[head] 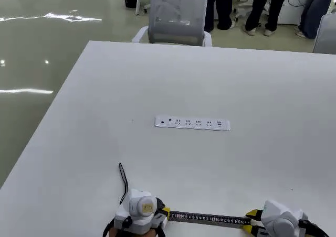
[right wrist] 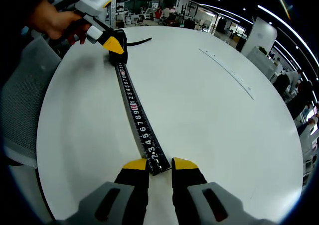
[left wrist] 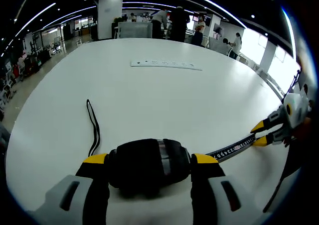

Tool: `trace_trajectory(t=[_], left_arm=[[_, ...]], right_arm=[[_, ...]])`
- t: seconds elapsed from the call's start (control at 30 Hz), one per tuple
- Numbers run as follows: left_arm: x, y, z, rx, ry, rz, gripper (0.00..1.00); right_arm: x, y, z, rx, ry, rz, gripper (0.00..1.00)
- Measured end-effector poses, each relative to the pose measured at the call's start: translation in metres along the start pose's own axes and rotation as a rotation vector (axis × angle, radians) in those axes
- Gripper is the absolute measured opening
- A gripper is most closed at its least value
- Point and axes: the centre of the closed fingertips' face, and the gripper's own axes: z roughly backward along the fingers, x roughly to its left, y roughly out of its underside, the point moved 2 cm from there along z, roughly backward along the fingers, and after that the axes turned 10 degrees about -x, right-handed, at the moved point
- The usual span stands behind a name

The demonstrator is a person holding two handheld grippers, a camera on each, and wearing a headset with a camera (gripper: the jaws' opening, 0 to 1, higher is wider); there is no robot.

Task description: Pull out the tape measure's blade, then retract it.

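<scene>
The black tape measure case [left wrist: 149, 172] sits low on the white table [head: 210, 79], and my left gripper [left wrist: 149, 160] is shut on its two sides. Its blade [left wrist: 232, 148] runs flat along the table to my right gripper [right wrist: 160, 165], which is shut on the blade's end [right wrist: 155, 161]. The printed numbers on the blade [right wrist: 135, 113] face up. In the head view the left gripper [head: 157, 216] is at the bottom left, the right gripper [head: 252, 221] at the bottom right, and the blade [head: 207, 218] stretches between them. A black wrist strap [head: 124, 180] trails from the case.
A white power strip [head: 192, 123] lies flush in the middle of the table. A grey mesh chair [head: 177, 14] stands at the far edge, with people standing behind it. The table's left edge [head: 47, 116] drops to a glossy floor.
</scene>
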Motion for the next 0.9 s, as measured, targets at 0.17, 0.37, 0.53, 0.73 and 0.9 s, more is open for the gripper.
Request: trace_trajectory(t=[0.17,0.37,0.53,0.73,0.9], left_arm=[[-0.0002,0.0008,-0.0011,0.001,-0.004,0.002,0.63],[-0.0011,0.0017,-0.0026,0.008,-0.013,-0.031,0.62],[-0.0014,0.0027,-0.0006,0.012,-0.017,-0.051,0.61],[-0.0010,0.0027,-0.0005,0.014,-0.002,-0.052,0.61],[-0.0008,0.0021,-0.0015,0.013,0.005,-0.055,0.60]], right_arm=[[0.0001,0.0006,-0.0005,0.003,0.002,0.000,0.16],[0.0002,0.0008,-0.0010,0.009,0.001,-0.001,0.16],[0.0042,-0.0030,-0.0034,0.036,-0.020,0.068,0.14],[0.0038,-0.0026,-0.0026,0.032,-0.026,0.058,0.14],[0.0032,-0.0024,-0.0027,0.032,-0.028,0.052,0.14]])
